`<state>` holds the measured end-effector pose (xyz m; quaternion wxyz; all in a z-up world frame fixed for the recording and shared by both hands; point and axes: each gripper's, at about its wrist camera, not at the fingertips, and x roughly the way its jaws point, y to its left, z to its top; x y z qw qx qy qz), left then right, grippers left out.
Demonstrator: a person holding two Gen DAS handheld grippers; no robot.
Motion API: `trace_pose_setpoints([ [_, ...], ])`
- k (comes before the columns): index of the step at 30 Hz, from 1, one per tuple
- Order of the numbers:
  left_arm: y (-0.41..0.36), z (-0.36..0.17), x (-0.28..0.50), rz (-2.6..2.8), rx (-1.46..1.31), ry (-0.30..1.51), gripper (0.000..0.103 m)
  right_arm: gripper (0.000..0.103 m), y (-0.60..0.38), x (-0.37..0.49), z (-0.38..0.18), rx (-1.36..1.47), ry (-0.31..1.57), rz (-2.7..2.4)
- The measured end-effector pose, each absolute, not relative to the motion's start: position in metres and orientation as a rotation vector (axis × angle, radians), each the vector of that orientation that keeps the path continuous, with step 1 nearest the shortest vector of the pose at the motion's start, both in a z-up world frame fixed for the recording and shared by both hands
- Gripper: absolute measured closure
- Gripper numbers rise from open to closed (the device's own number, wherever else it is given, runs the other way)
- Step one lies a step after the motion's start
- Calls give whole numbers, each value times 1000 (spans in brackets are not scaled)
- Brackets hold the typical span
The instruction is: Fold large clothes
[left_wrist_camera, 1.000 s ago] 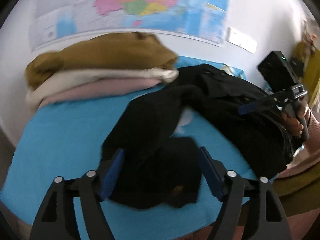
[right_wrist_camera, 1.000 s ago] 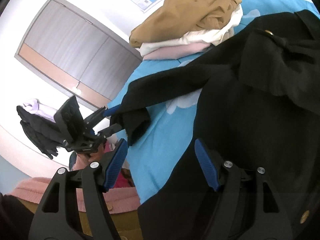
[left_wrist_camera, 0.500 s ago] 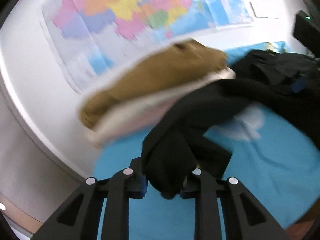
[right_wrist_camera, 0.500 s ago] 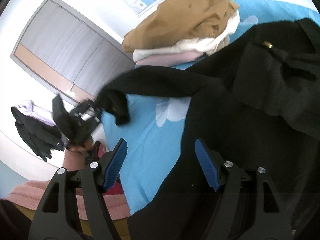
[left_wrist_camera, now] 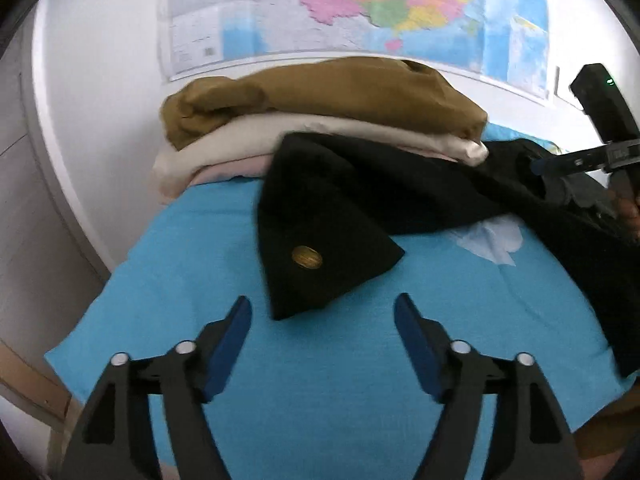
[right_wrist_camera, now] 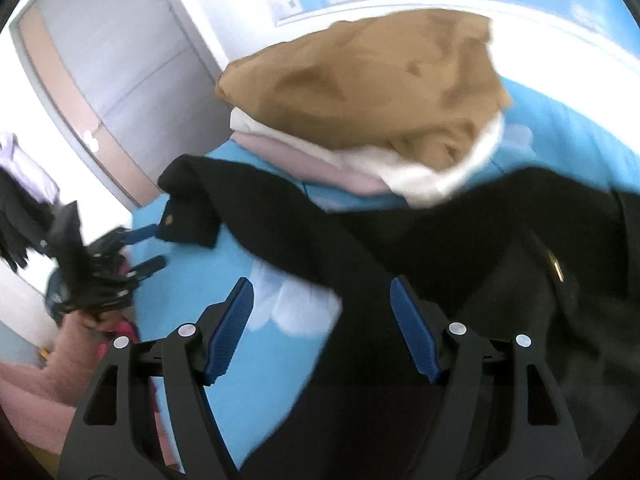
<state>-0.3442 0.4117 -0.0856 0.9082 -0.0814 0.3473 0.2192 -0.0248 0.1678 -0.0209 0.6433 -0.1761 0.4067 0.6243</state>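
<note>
A black coat [right_wrist_camera: 460, 280] with brass buttons lies on the blue bed sheet [left_wrist_camera: 320, 392]. Its sleeve [left_wrist_camera: 340, 208] stretches out to the left, the cuff flat on the sheet beside the folded stack, a brass button [left_wrist_camera: 306, 258] facing up. My left gripper [left_wrist_camera: 322, 302] hovers just short of the cuff; its jaws are opening and nothing is between them. It also shows at the left of the right wrist view, left gripper [right_wrist_camera: 146, 250]. My right gripper [right_wrist_camera: 321, 284] stands open above the coat's body and the base of the sleeve, holding nothing.
A stack of folded clothes [left_wrist_camera: 340, 92], brown over cream over pink, sits at the back of the bed against the wall. A map [left_wrist_camera: 360, 8] hangs above it. A wardrobe door [right_wrist_camera: 100, 60] and hanging clothes [right_wrist_camera: 16, 200] are at the left.
Half a second ago my left gripper was shut on the sleeve cuff and carrying it left. It has let go; the cuff now lies flat. My right gripper moved toward the stack.
</note>
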Motion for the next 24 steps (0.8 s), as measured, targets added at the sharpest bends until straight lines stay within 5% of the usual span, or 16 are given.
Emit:
trace_pose_setpoints([
  [7, 453, -88, -314, 427, -251, 757, 20, 28, 245, -39, -45, -541, 925, 1433],
  [8, 458, -91, -306, 420, -253, 767, 23, 37, 252, -40, -51, -557, 948, 1442],
  [9, 460, -94, -299, 410, -249, 776, 44, 66, 256, -40, -55, -561, 977, 1455],
  [11, 461, -94, -286, 423, -198, 787, 61, 98, 256, -43, -52, -577, 953, 1465],
  [13, 456, -87, -283, 461, -105, 776, 77, 99, 241, -50, -33, -549, 876, 1515],
  [18, 447, -60, -309, 685, 130, 702, 79, 99, 172, -73, 7, -528, 674, 1630],
  [22, 433, -84, -332, 731, 195, 783, 61, 97, 138, -111, -33, -780, 648, 1633],
  [24, 432, -100, -343, 677, 138, 845, 48, 88, 134, -114, -55, -849, 725, 1600],
])
